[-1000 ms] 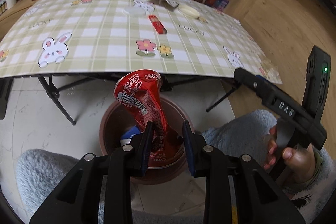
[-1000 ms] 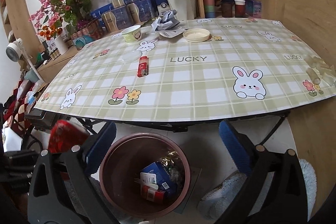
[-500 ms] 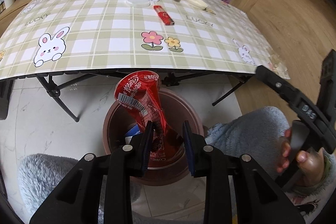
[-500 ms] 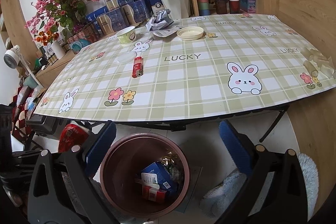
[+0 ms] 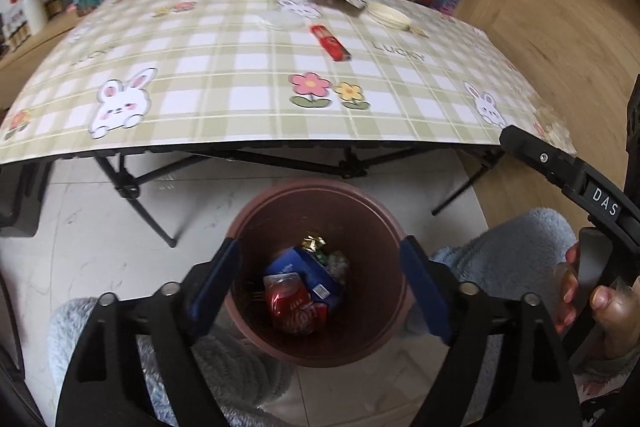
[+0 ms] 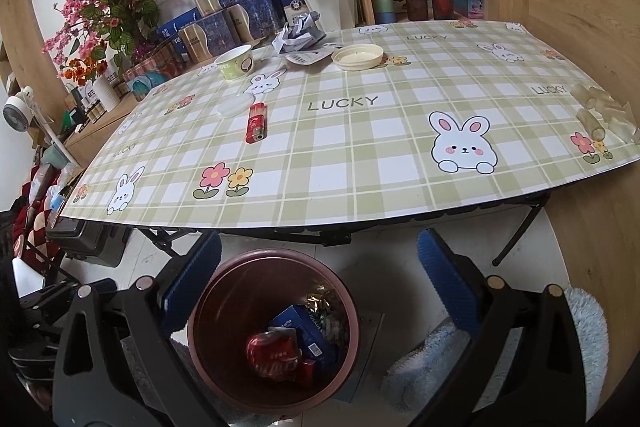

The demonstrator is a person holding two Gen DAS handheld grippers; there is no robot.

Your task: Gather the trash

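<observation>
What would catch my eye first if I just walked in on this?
Probably the brown bin on the floor, with a crushed red can lying among the trash inside. Behind it, the checked tablecloth with bunnies carries a red lighter and crumpled paper.

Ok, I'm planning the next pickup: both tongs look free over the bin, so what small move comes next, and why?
Probably lift the left tongs toward the table and the red wrapper, the nearest litter. They are open and empty, the crushed red can already lies in the bin, and the paper cup, lid and crumpled paper sit farther back.
</observation>
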